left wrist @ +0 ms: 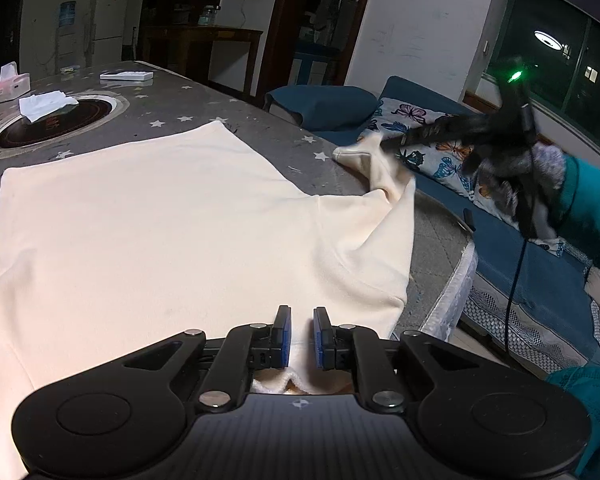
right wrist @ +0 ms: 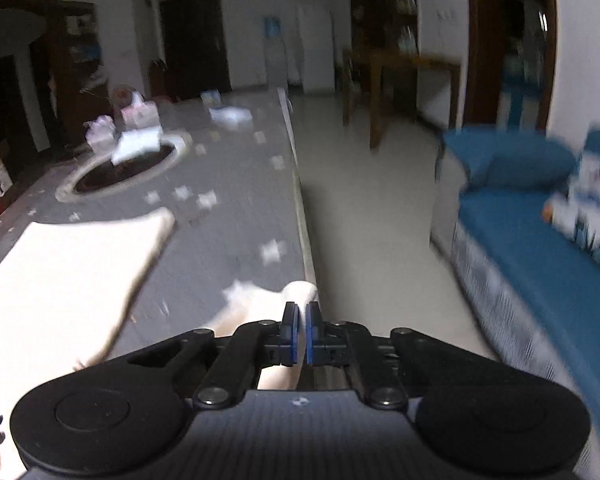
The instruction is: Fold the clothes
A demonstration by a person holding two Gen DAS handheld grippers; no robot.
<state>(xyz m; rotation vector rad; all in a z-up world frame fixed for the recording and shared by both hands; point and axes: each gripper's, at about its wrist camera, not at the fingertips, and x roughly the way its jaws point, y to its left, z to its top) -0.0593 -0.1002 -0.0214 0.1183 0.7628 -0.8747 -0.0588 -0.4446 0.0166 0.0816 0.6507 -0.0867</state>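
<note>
Cloth first: cream garment [left wrist: 160, 220] spread flat and mostly smooth across the grey star-print table [left wrist: 260, 120], body lying square so that later folds land straight. Near edge caught at the left gripper [left wrist: 302, 336], angled down onto the fabric, jaws narrow with a ridge of cream cloth showing between the blue pads [left wrist: 285, 336]; cannot tell whether actually pinched or merely straddled. Placed there, most likely, as an anchor, to keep the body from sliding while the other side is worked. Out at the table's right edge, sleeve [left wrist: 376, 168] lifted off the surface and drawn into a taut, twisted peak. Held so by the right gripper [right wrist: 302, 334], jaws closed almost to touching with a thin pinch of cream fabric at the tips. Gripped at the cuff end rather than mid-sleeve, probably to give full control of the length and let it be swung over the body in one pass. Wrist view blurred, so fine detail of that pinch not readable. Teal cuff [left wrist: 588, 200] of the person visible behind the tool. Blue sofa [left wrist: 520, 264] just beyond the table edge, hence the risk of the sleeve dropping off the side if released here. Folding judged barely begun: body flat, sleeve not yet laid in.
</note>
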